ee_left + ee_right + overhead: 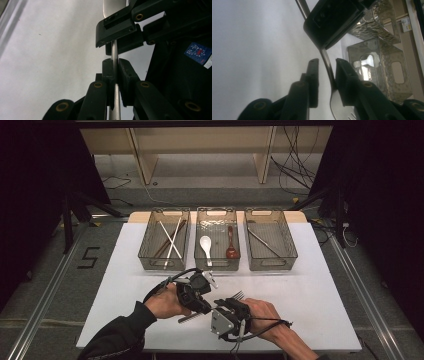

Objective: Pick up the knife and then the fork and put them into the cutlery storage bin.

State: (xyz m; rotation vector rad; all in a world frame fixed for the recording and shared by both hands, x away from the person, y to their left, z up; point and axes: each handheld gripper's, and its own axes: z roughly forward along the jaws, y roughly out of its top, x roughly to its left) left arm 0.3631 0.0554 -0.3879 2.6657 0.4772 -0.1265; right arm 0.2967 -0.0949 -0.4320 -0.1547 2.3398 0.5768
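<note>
A metal fork (239, 295) hangs above the near part of the white table (310, 290), tines pointing to the far right. My left gripper (201, 309) is shut on its handle; in the left gripper view both pads press on the thin handle (114, 53). My right gripper (226, 303) straddles the fork's neck (325, 58) just behind the tines. In the right gripper view the right pad (342, 75) lies against the neck, and a gap shows at the left pad. The left gripper's jaw (332, 22) shows farther along the fork.
Three clear bins stand in a row at the far side. The left bin (145, 240) holds chopsticks (171, 240). In the middle bin (217, 266) lie a white spoon (206, 246) and a brown spoon (231, 247). The right bin (291, 240) holds a thin metal utensil (264, 242).
</note>
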